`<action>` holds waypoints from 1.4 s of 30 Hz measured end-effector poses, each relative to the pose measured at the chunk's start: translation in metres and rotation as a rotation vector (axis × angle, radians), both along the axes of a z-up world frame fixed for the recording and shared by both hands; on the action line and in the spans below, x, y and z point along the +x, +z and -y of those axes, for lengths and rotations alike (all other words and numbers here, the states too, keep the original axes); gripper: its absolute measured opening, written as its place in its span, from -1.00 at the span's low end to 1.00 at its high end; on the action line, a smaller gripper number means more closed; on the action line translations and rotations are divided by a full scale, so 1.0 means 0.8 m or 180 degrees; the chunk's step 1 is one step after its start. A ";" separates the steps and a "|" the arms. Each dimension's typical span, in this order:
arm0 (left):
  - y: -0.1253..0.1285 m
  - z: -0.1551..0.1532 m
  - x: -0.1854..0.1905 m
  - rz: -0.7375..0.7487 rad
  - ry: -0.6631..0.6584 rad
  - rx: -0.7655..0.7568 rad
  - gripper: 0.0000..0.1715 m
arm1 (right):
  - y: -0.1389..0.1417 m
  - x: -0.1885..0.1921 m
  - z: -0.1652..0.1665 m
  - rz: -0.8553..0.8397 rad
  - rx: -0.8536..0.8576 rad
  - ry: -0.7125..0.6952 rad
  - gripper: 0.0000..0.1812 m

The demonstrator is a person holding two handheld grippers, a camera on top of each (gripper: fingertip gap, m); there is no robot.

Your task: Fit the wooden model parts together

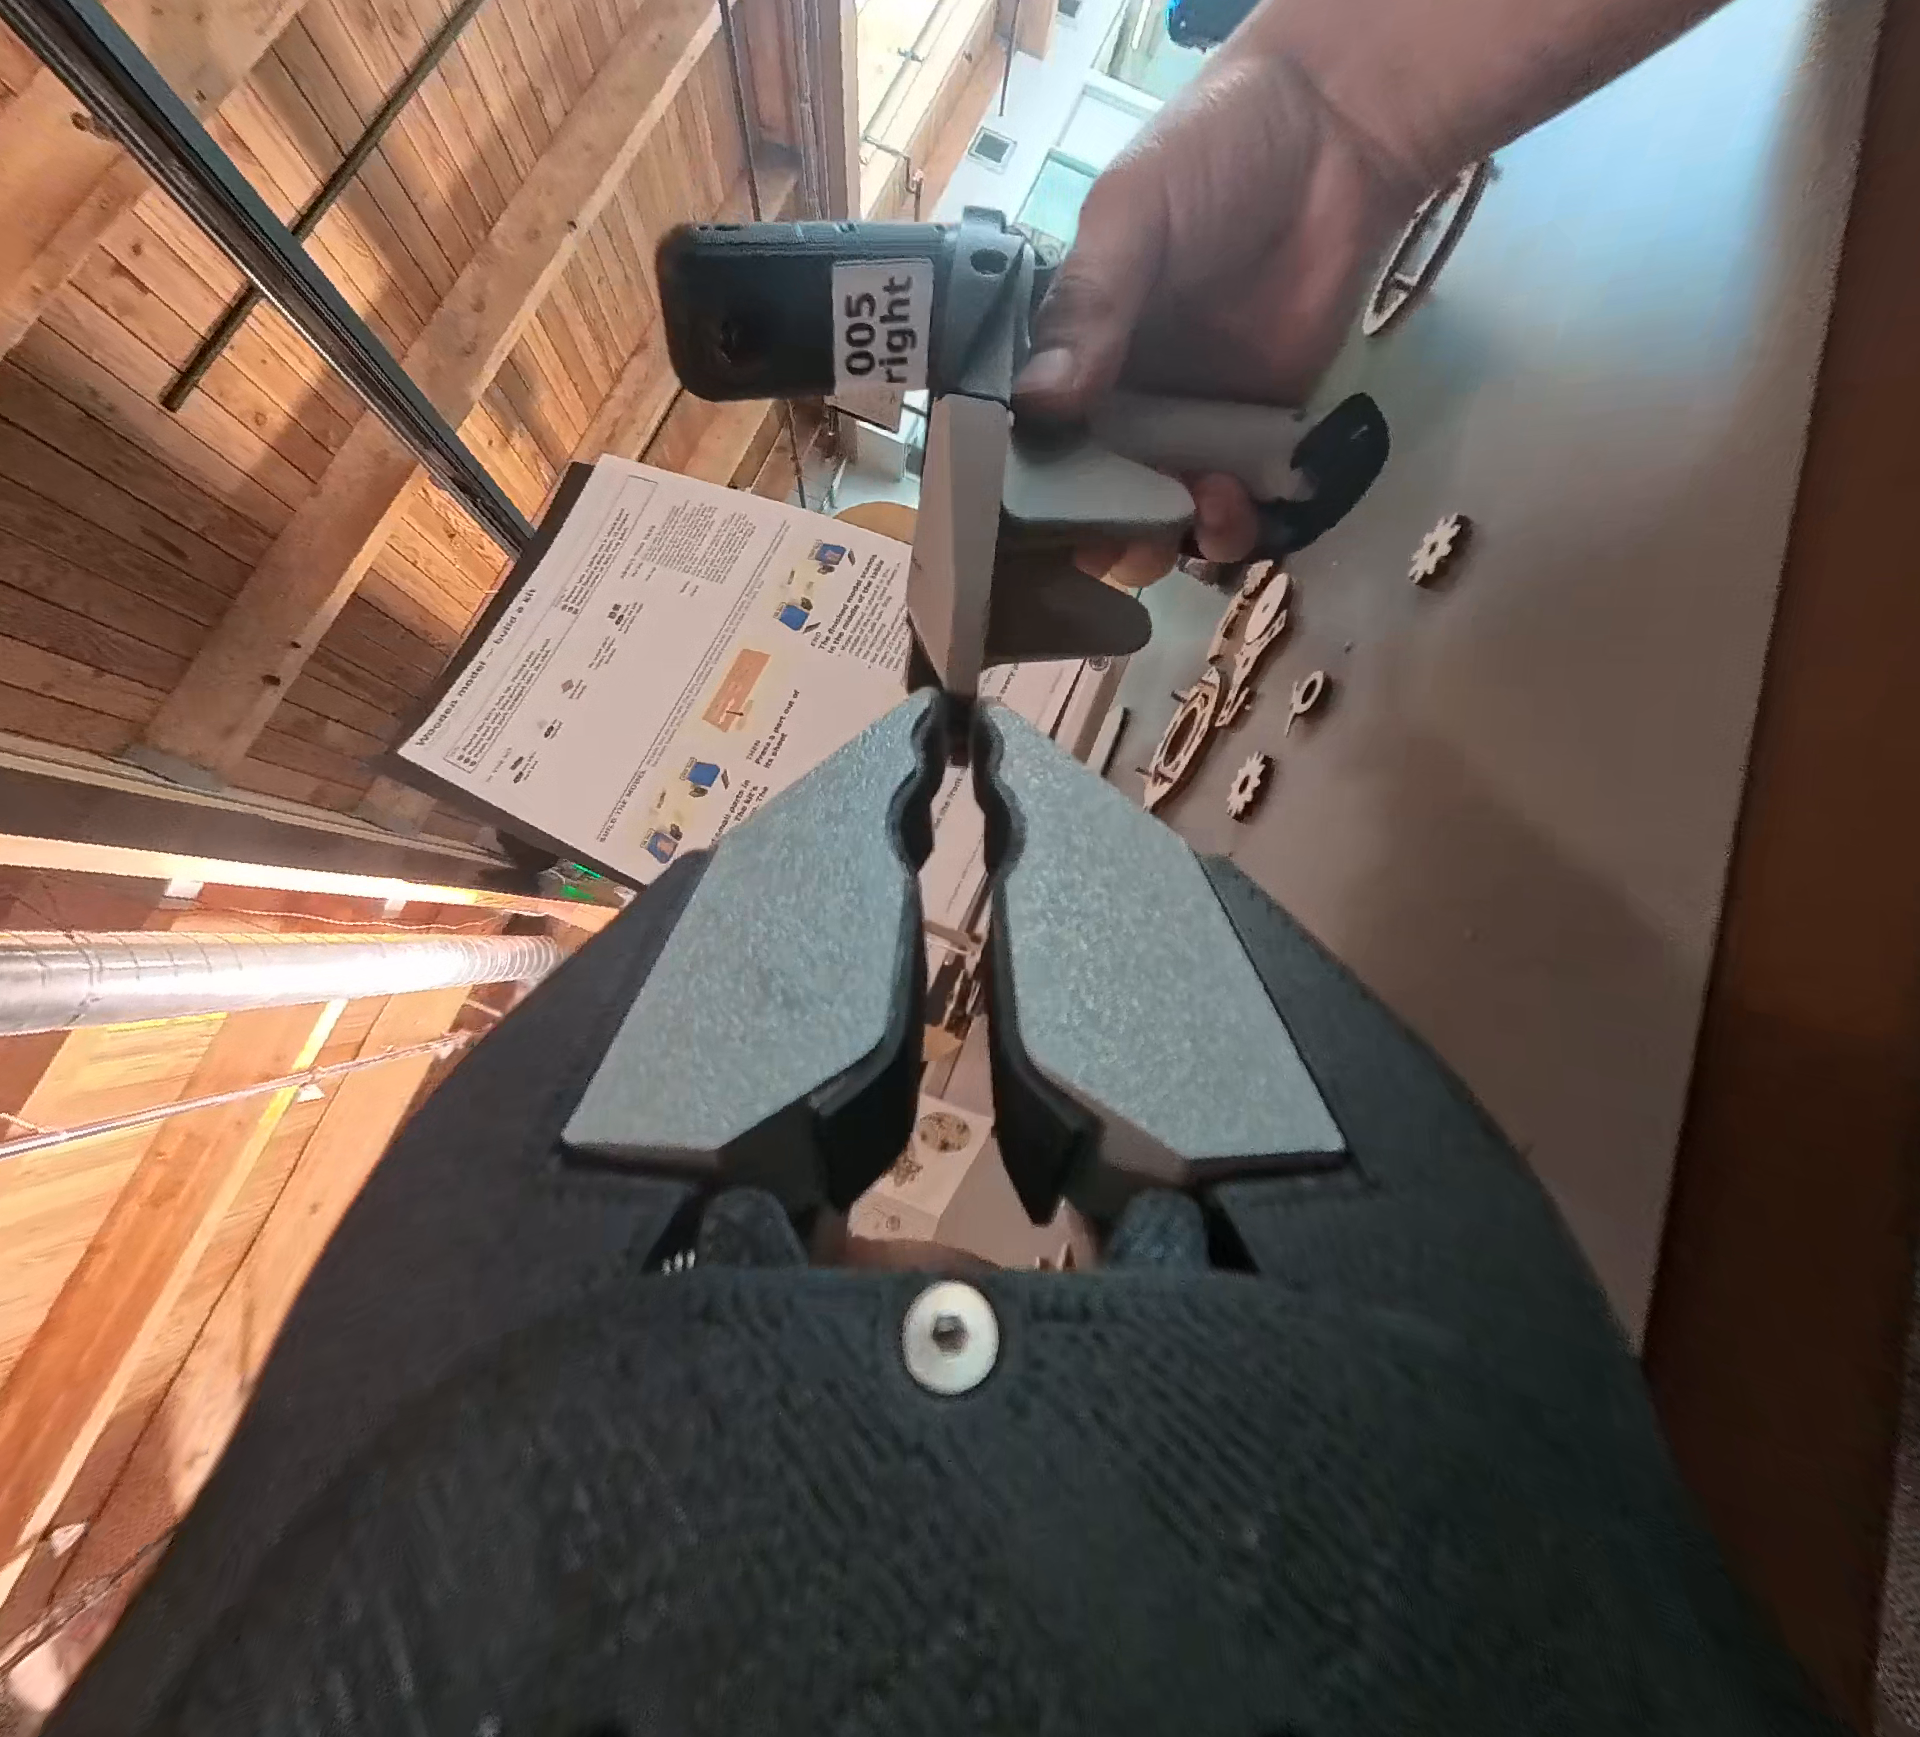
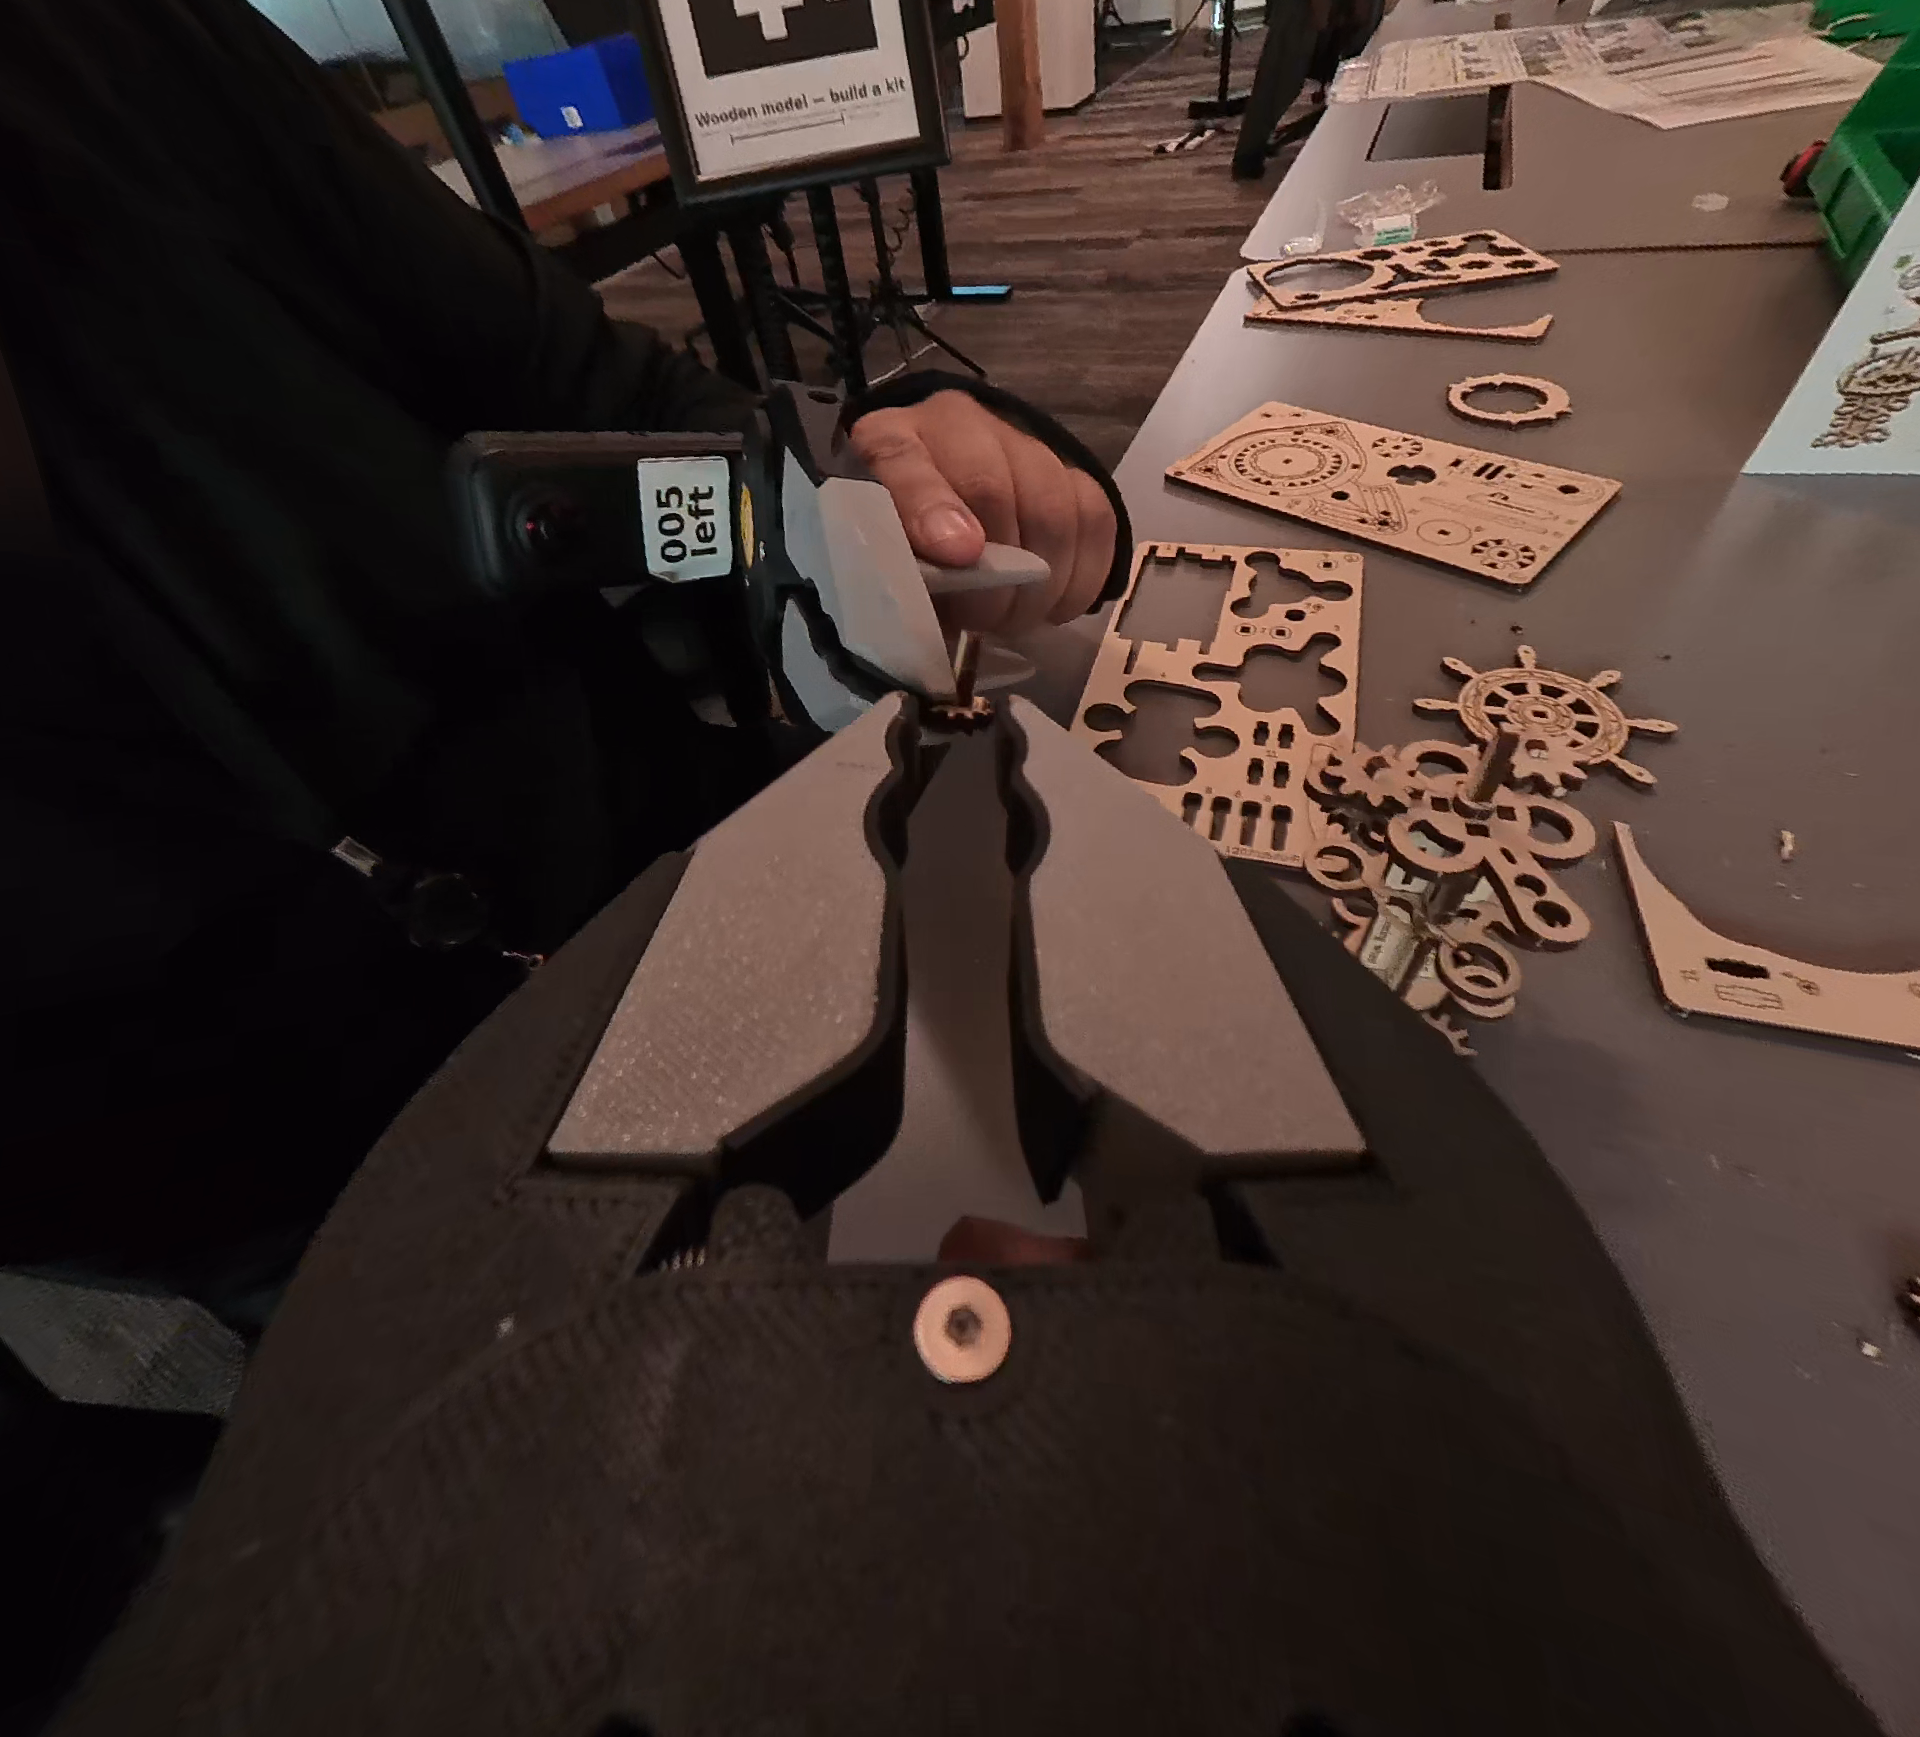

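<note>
a: how are your hands set?

b: both are raised off the table (image 2: 1558,1168), tips meeting in front of me. my right gripper (image 2: 951,719) points away from me and pinches a small gear (image 2: 951,717) at its very tips. my left gripper (image 1: 956,719) comes in across it, with my left hand (image 2: 997,513) curled round the handle. my right hand (image 1: 1195,285) grips its handle from above.

a: and the left one, is it closed?

b: its fingers are drawn nearly together on a short peg (image 2: 966,653).

a: which way does the peg run?

b: in the right wrist view it stands about upright, its lower end at the gear. i can't tell whether it's seated.

a: anything holding parts?

b: the part sheets. one sheet (image 2: 1392,487) has its pieces in place, and the nearer sheet (image 2: 1226,700) is mostly punched out. beside that sheet, the half-built model (image 2: 1455,856) lies on the table with a ship's wheel (image 2: 1543,721) on its far side. a loose ring (image 2: 1507,399) lies farther back.
</note>
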State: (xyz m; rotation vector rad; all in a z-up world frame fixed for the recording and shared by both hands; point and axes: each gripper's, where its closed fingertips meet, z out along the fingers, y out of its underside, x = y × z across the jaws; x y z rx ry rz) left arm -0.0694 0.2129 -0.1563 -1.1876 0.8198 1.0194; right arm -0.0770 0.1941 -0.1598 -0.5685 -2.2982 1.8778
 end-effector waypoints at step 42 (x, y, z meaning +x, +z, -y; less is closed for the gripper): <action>-0.033 -0.062 -0.115 0.3255 0.0244 -0.2562 -0.87 | -0.058 -0.090 -0.099 -0.0194 0.0793 -0.1371 -0.90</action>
